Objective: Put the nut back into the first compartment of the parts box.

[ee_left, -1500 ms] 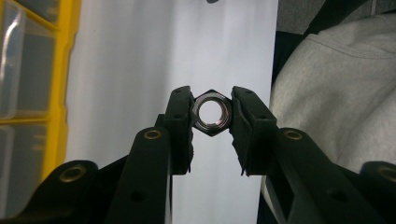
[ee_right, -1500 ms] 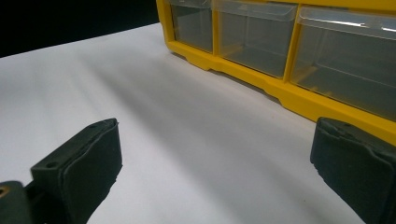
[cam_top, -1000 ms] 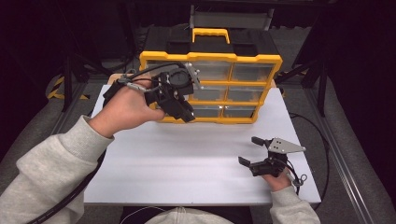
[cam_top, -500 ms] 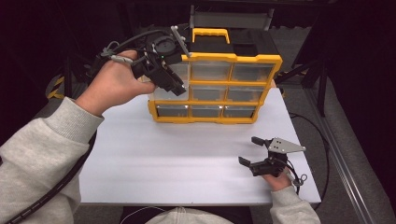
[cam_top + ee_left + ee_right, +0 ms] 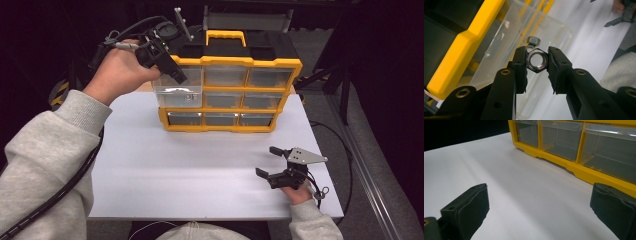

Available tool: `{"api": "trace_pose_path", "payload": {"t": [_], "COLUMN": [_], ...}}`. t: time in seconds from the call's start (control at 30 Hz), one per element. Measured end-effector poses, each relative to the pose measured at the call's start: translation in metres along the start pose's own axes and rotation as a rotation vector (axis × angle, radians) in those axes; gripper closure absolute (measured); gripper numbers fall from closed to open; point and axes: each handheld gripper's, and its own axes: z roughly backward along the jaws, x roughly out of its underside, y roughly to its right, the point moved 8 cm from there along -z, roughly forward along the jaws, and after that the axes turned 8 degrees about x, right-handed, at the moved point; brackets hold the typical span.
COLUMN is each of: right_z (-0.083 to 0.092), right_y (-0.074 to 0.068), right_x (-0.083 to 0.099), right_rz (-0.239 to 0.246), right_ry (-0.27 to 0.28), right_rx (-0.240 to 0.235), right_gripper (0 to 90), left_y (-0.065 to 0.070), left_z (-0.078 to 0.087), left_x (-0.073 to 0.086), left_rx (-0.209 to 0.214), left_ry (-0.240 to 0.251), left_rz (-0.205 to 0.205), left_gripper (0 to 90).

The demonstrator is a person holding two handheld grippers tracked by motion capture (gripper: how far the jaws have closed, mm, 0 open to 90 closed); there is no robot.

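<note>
Shiny metal shows between the fingers (image 5: 521, 66) of the left gripper (image 5: 537, 62): they are clamped on a six-sided nut (image 5: 537, 60), one finger on each side of it. You can look right through the hole in the nut. Just behind it, another small metal piece (image 5: 533, 40) peeks out, close to the nut; I cannot tell what it is.

From the high view, the left gripper (image 5: 172, 70) is up at the top left corner of the yellow and black drawer box (image 5: 250, 62). A clear drawer (image 5: 177, 95) on the left side of the box is pulled out, and the gripper is just above it. The clear drawer (image 5: 506, 37) also sits right behind the nut in the left gripper view, next to the yellow frame.

The right gripper (image 5: 272, 162) rests low on the white tabletop (image 5: 190, 170), near the front right edge, well apart from the box. Its fingers (image 5: 472, 206) are wide apart with nothing between them. They point toward the bottom row of drawers (image 5: 606, 152), which are pushed in.
</note>
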Motion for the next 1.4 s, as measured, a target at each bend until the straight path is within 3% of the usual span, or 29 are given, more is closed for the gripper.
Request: {"api": "trace_pose_path", "payload": {"t": [0.23, 0.53, 0.7, 0.87, 1.0, 1.1, 1.2, 1.27, 1.37, 1.4], "right_z": [0.000, 0.000, 0.000, -0.001, 0.000, 0.000, -0.001, 0.000, 0.000, -0.001], "right_y": [0.000, 0.000, 0.000, 0.000, 0.000, 0.000, 0.000, 0.000, 0.000, 0.000], "right_x": [0.000, 0.001, 0.001, 0.001, 0.001, 0.001, 0.001, 0.001, 0.001, 0.000], "right_rz": [0.000, 0.000, -0.001, 0.001, 0.000, 0.000, 0.000, 0.000, 0.004, 0.004], "right_ry": [-0.003, -0.008, -0.007, -0.009, -0.008, -0.008, -0.008, -0.008, -0.005, -0.003], "right_rx": [-0.002, -0.004, -0.003, -0.003, -0.002, -0.003, -0.003, -0.002, -0.001, 0.000], "right_gripper": [2.7, 2.7, 2.7, 2.7, 2.7, 2.7, 2.7, 2.8, 2.9, 2.9], "left_y": [-0.020, -0.030, -0.031, -0.029, -0.033, -0.033, -0.030, -0.026, -0.019, -0.017], "left_z": [-0.024, -0.045, -0.050, -0.050, -0.046, -0.036, -0.024, -0.010, 0.006, 0.010], "left_x": [0.005, 0.009, 0.010, 0.010, 0.010, 0.011, 0.012, 0.015, 0.022, 0.025], "left_rx": [0.022, 0.080, 0.124, 0.124, 0.075, 0.092, 0.073, 0.033, 0.059, 0.053], "left_ry": [-0.034, -0.088, -0.098, -0.123, -0.086, -0.027, 0.017, 0.076, 0.168, 0.193], "left_rz": [0.061, 0.112, 0.112, 0.107, 0.111, 0.112, 0.097, 0.074, 0.074, 0.054], "left_gripper": [69.6, 69.4, 69.2, 67.7, 57.6, 50.5, 45.3, 41.8, 29.5, 28.0]}}
